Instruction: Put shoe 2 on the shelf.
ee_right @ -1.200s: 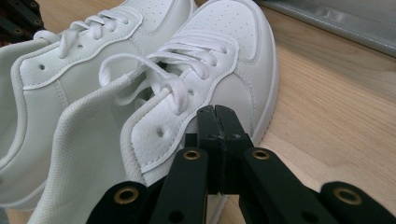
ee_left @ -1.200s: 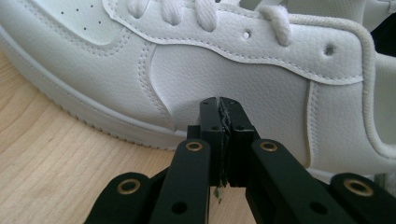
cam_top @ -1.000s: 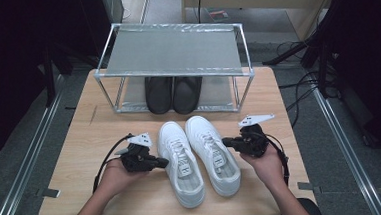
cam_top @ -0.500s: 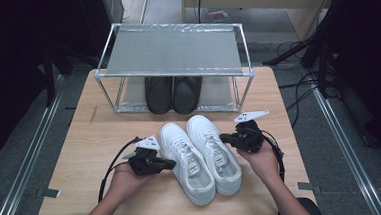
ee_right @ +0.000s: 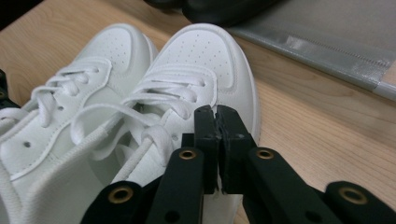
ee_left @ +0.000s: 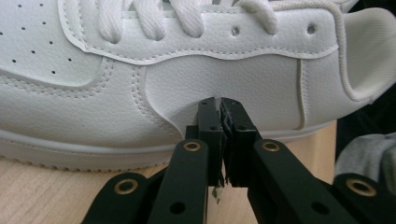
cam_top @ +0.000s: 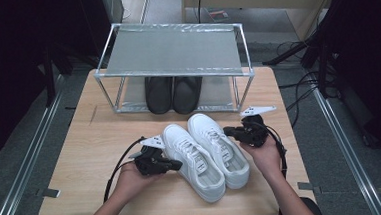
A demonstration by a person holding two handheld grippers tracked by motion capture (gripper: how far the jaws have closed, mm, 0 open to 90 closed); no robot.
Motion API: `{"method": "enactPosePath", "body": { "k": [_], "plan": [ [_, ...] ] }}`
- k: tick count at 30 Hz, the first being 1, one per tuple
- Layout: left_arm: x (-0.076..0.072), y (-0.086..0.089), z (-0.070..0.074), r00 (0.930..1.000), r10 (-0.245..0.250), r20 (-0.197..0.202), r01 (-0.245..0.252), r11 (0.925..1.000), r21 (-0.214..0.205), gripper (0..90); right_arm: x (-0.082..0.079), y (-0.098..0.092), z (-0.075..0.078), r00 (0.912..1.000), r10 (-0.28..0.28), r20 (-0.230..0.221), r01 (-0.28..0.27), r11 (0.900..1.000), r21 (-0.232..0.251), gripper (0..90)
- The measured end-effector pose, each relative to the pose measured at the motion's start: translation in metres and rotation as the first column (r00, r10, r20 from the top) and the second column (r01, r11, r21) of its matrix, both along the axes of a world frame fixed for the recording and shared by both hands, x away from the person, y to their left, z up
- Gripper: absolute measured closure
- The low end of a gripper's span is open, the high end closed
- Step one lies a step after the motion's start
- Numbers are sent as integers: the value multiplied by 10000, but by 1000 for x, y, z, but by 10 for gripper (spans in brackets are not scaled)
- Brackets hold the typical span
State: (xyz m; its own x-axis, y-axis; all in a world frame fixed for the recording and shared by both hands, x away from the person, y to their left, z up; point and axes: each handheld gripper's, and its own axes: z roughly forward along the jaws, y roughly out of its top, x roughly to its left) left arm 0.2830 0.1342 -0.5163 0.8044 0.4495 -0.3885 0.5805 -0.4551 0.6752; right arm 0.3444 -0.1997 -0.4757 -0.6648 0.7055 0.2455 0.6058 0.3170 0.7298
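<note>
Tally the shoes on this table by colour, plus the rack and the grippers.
White sneakers: 2, side by side on the table, left one, right one
Black shoes: 2, under the rack, and
Metal rack: 1
Grippers: 2, left gripper, right gripper
Total: 7

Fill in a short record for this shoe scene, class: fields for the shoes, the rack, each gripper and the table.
white sneakers: pair, side by side on the table, toes toward the rack
black shoes: pair on the rack's lower shelf
rack: metal, top shelf bare
left gripper: fingers together, at the left sneaker's side
right gripper: fingers together, at the right sneaker's side
table: light wood
</note>
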Motion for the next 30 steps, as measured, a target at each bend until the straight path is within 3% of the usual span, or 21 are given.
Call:
{"method": "enactPosePath", "body": {
  "k": [3, 8, 17, 22, 30],
  "plan": [
    [0, 3, 3, 9997, -153, -198, 152, 9999, -79, 820, -1, -5, 5, 9999, -123, 78, 120, 9992, 377, 831],
    [-1, 14, 17, 9997, -153, 200, 153, 9999, -21, 754, -8, -9, 14, 9993, -216, 290, 193, 9969, 757, 797],
    [3, 40, 27, 9973, 522, 509, -521, 9986, -28, 630, -23, -5, 23, 9973, 128, 721, -202, 9945, 1026, 698],
    [8, 51, 24, 9968, 687, 401, -694, 9975, 143, 517, -30, 1, 27, 9929, 412, 1119, -519, 9942, 943, 661],
    [11, 60, 23, 9933, 1041, 491, -1052, 9942, 200, 466, -42, 13, 30, 9939, 630, 907, -699, 9947, 755, 616]
  ]
}}
